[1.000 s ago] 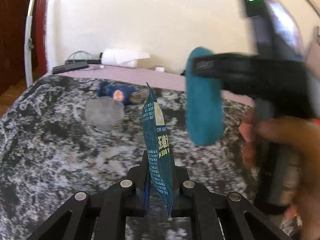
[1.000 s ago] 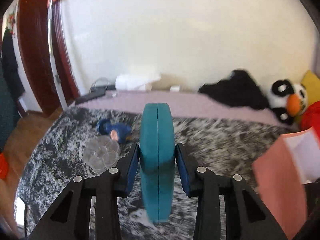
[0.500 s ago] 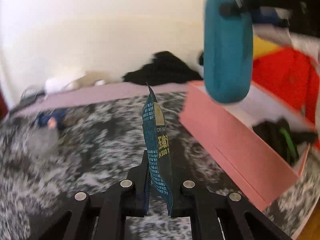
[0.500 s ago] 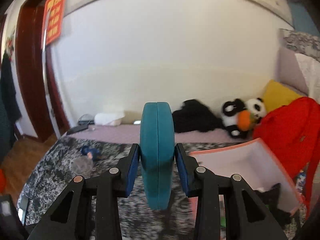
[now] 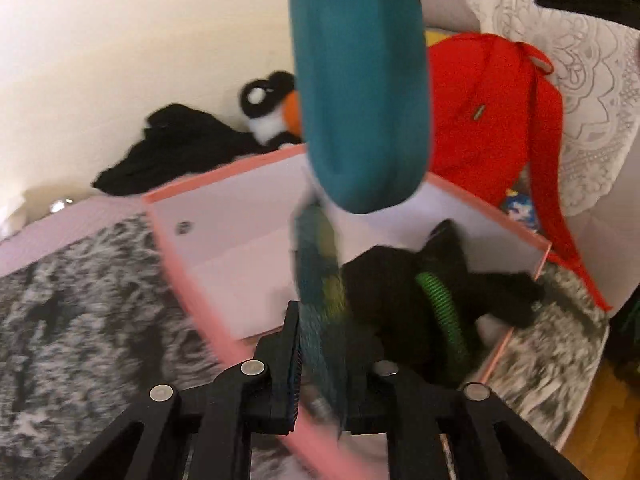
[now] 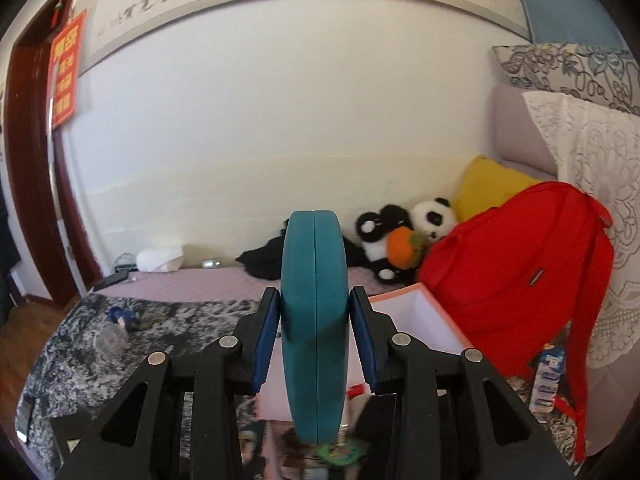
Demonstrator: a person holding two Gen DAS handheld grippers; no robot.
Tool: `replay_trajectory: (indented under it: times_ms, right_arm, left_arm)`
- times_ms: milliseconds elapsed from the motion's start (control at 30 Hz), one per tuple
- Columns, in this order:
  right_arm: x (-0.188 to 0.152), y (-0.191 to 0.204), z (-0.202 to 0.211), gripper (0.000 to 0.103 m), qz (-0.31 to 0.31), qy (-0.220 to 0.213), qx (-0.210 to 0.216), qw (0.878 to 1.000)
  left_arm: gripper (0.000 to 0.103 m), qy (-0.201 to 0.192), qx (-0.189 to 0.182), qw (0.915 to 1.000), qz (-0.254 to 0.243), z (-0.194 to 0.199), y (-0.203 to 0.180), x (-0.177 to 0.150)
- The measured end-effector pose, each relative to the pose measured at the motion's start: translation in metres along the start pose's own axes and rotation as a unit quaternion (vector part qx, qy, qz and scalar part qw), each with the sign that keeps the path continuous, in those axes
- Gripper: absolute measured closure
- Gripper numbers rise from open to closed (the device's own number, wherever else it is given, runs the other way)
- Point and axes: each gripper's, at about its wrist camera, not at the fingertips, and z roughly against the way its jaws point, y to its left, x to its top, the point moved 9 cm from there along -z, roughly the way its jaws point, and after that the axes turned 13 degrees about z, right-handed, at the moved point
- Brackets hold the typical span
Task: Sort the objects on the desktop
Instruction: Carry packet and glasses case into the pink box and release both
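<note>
While your left gripper [image 5: 320,344] hangs over the near wall of the pink box [image 5: 192,280], its jaws have just been opening, and the blue packet [image 5: 320,280] sits blurred between them, leaning toward 12 o'clock over the box's pale floor; the left pad looks clear of it, but the blur makes it hard to tell whether the right pad touches. Your right gripper [image 6: 314,344] is clamped on the teal case [image 6: 314,320], blue pads pressing both flat sides, the case standing on edge with its seam running up the middle. From the left wrist view that same case hangs at 12 o'clock, above the box's far wall. Inside the box, at 3 o'clock from the packet, lies a black bundle [image 5: 404,288] with a green ribbed band [image 5: 440,304]. A red backpack [image 6: 520,280] leans just beyond the box at 2 o'clock, a panda plush [image 6: 434,216] with an orange ball beside it. Out at 9 o'clock on the mottled grey cover [image 6: 180,312] sit a small blue figure [image 6: 122,316] and a clear round container [image 6: 110,338], well apart from the box.
</note>
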Motion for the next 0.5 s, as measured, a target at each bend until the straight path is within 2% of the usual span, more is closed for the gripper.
replay_trajectory:
  times_ms: [33, 100, 133, 167, 233, 300, 333, 367, 500]
  right_arm:
    - [0.000, -0.007, 0.001, 0.065, -0.003, -0.001, -0.002, 1.000]
    - [-0.001, -0.015, 0.000, 0.065, -0.008, -0.001, -0.002, 1.000]
    - [-0.003, -0.019, -0.001, 0.065, -0.012, 0.001, -0.002, 1.000]
    - [-0.004, -0.022, -0.002, 0.065, -0.016, 0.004, -0.001, 1.000]
    - [-0.006, -0.029, -0.001, 0.064, -0.020, 0.000, -0.001, 1.000]
    - [-0.006, -0.032, 0.001, 0.051, -0.019, -0.006, -0.003, 1.000]
    - [-0.006, -0.032, 0.002, 0.039, -0.017, -0.010, -0.004, 1.000]
    - [-0.005, -0.031, 0.003, 0.034, -0.016, -0.013, -0.005, 1.000]
    - [-0.001, -0.026, 0.006, 0.034, -0.018, -0.021, 0.000, 1.000]
  left_arm:
    - [0.073, 0.004, 0.000, 1.0000, 0.003, -0.007, -0.007, 0.001]
    - [0.017, 0.006, 0.008, 0.9999, 0.006, -0.016, -0.012, -0.002]
    - [0.009, 0.006, 0.013, 0.9999, 0.008, -0.020, -0.013, -0.005]
    - [0.005, 0.006, 0.019, 0.9998, 0.009, -0.024, -0.015, -0.007]
    - [0.005, 0.013, 0.027, 0.9995, 0.008, -0.032, -0.016, -0.015]
    - [0.005, 0.024, 0.038, 0.9990, 0.006, -0.039, -0.012, -0.022]
    - [0.005, 0.029, 0.043, 0.9986, 0.005, -0.042, -0.009, -0.026]
    - [0.005, 0.033, 0.048, 0.9983, 0.004, -0.044, -0.006, -0.030]
    - [0.005, 0.024, 0.049, 0.9985, -0.002, -0.036, -0.001, -0.035]
